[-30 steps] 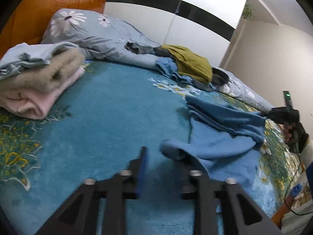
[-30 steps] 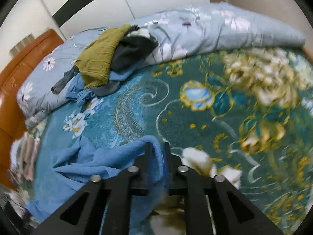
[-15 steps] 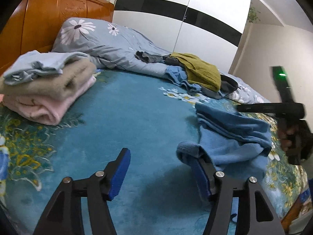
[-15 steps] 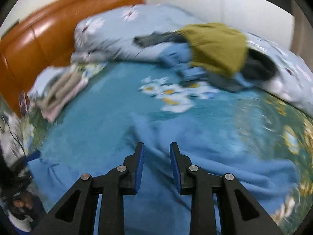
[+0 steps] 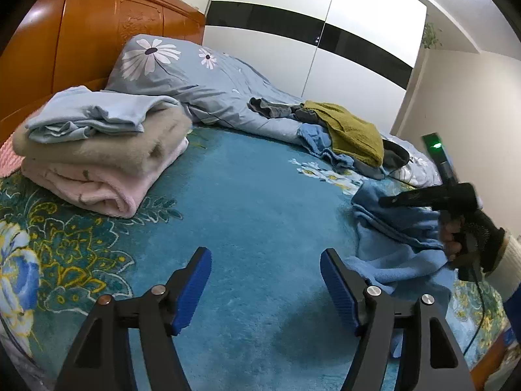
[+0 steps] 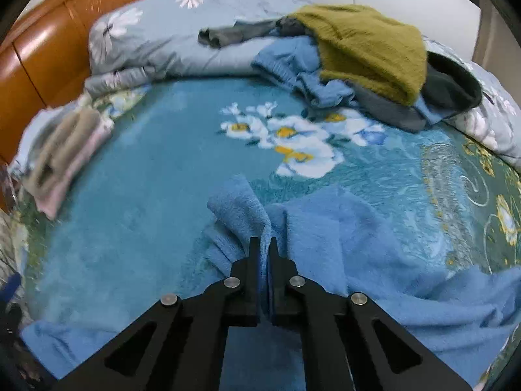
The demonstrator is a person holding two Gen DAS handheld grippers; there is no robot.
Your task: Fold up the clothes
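Note:
A crumpled blue fleece garment lies on the bed's right side in the left wrist view. My left gripper stands wide open just left of it, over bare blanket, with nothing between its fingers. In the right wrist view my right gripper is shut on a raised fold of the blue fleece garment, which spreads to the right and under the fingers. The left wrist view shows the right gripper held by a hand over the garment's far part.
A folded stack of light blue, beige and pink items sits at the left by the wooden headboard. An unfolded pile with an olive sweater lies on the duvet at the back. The teal floral blanket stretches between.
My left gripper has opened wide and let go of the garment's sleeve end. The right gripper swung round towards the headboard, opened briefly, and has closed on a fold of the blue garment.

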